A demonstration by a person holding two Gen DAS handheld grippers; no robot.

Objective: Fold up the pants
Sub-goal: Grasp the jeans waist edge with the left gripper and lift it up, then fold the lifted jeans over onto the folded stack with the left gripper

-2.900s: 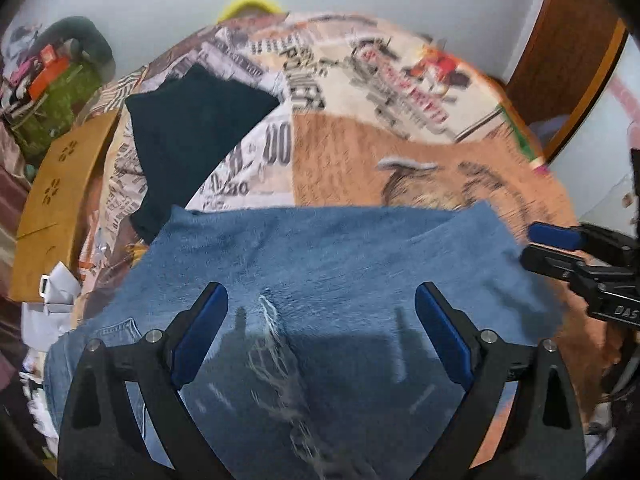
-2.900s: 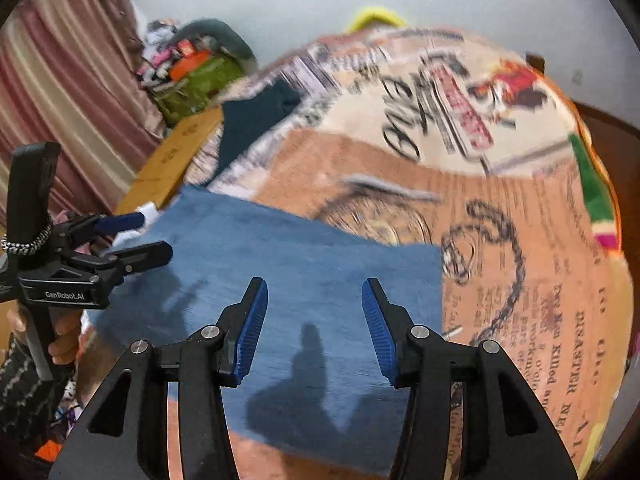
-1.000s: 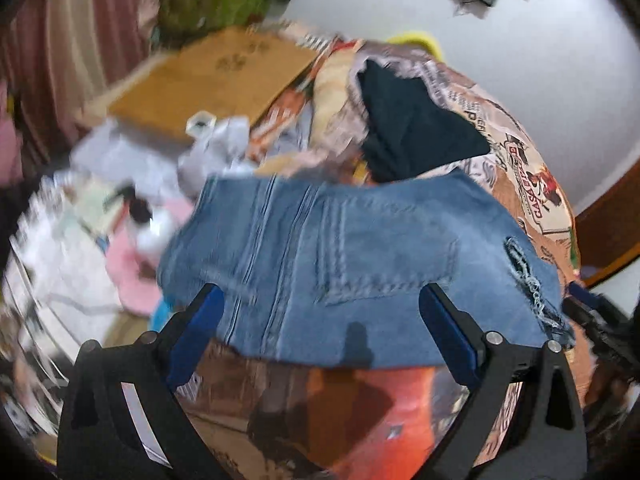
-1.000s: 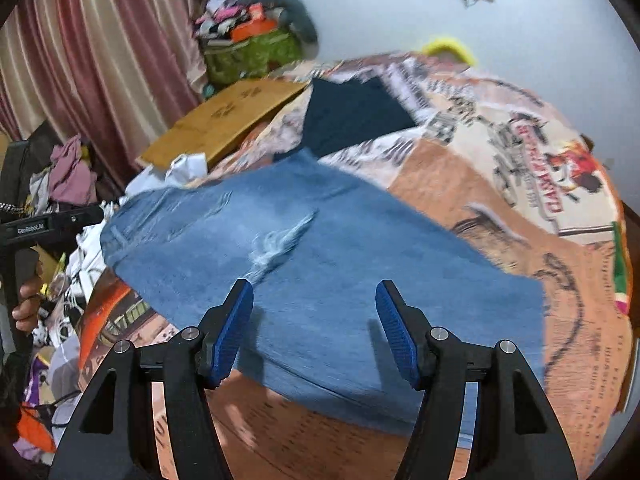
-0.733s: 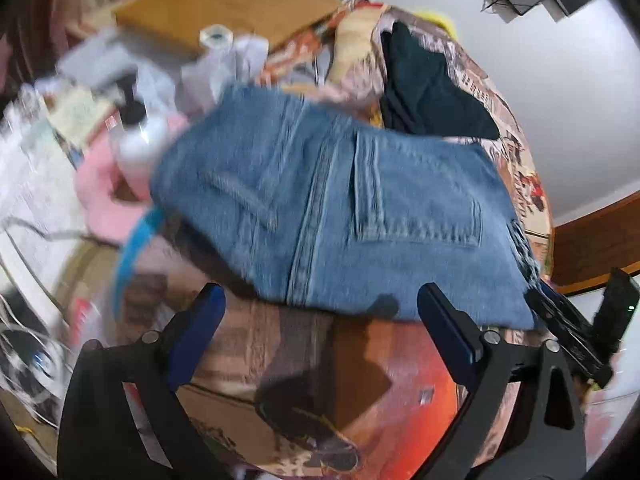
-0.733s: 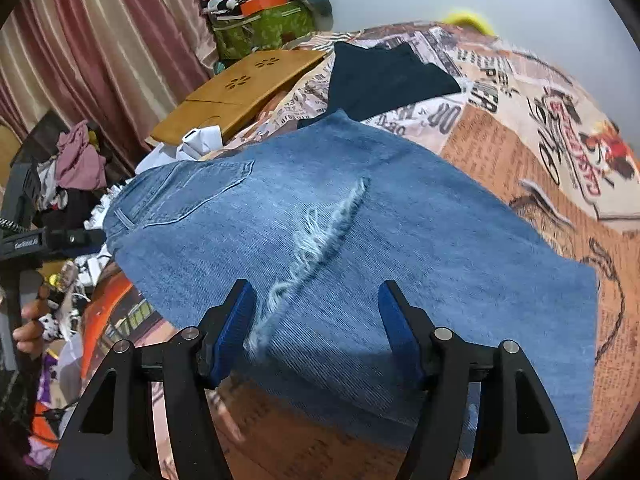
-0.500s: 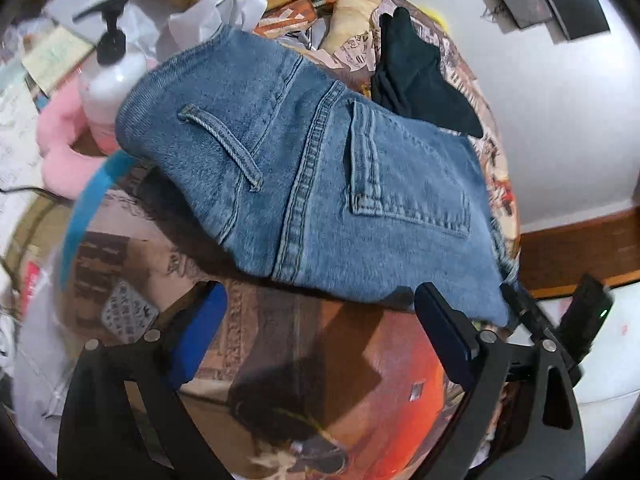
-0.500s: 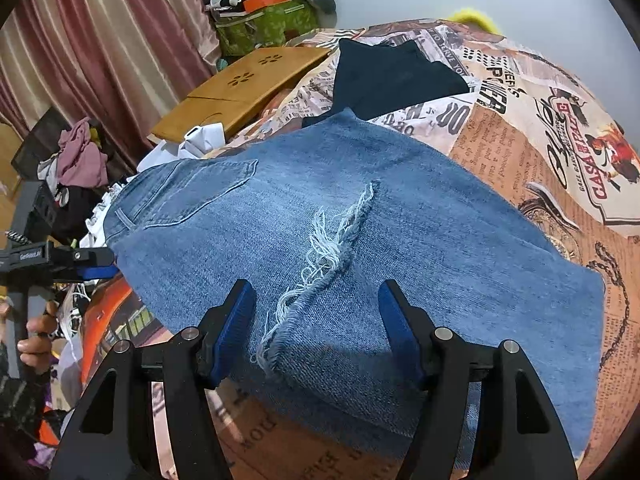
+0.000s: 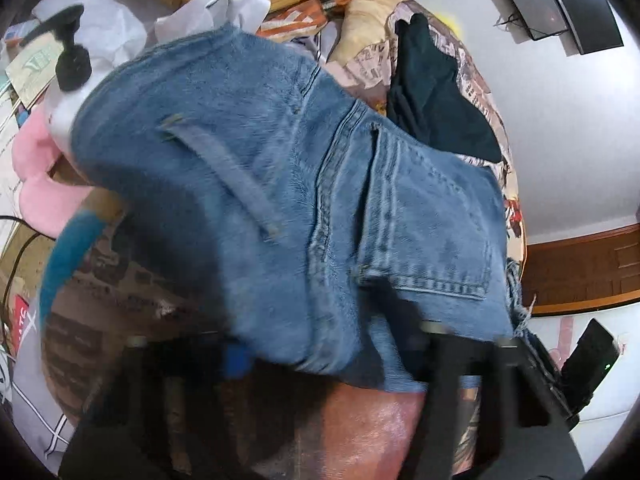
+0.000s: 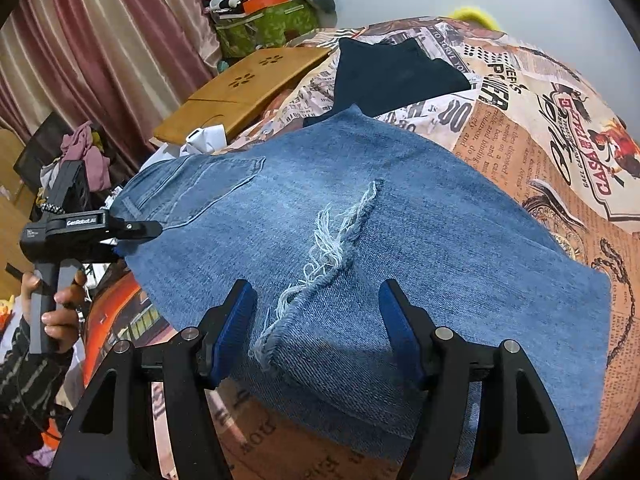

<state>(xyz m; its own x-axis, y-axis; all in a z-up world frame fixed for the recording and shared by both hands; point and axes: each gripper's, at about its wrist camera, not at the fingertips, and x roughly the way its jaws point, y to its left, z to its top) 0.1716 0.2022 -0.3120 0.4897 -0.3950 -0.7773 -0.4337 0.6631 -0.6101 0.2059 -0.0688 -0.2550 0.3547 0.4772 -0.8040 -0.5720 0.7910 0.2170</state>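
Pants: blue jeans (image 10: 420, 240), already doubled into a broad panel, lie on the bed (image 10: 560, 152) over its newspaper-print cover; the waist end with the back pocket (image 9: 424, 220) hangs toward the cluttered bed edge.

Frayed rip: a ragged tear (image 10: 332, 248) crosses the top layer, with loose threads running to the near edge.

Left tool: the left tool (image 10: 136, 229) sits at the waistband corner. In the right wrist view its tips look nearly together at the denim edge, but its own view is motion-blurred and cloth hides the fingers, so I cannot tell whether it pinches the cloth or only touches it.

Right tool: the right tool (image 10: 320, 332) hovers above the near edge, fingers spread wide on either side of the frayed corner, holding nothing.

Step in hand: judging by the poses, the waist end is about to be lifted and carried over toward the leg end.

Risk, uneven grip: if the left tool catches only the top layer, the layers would separate and the fold would skew.

Risk, snag: closing the right tool on the loose threads instead of solid denim could pull the rip wider and slip free.

Risk, bed edge: the pump bottle (image 9: 70, 68) and pink cloth (image 9: 36, 176) lie just beside the waistband; a sweeping lift could knock the bottle or drag the cloth.

Nearby: a dark garment (image 10: 392, 76) lies beyond, clear of the fold path.
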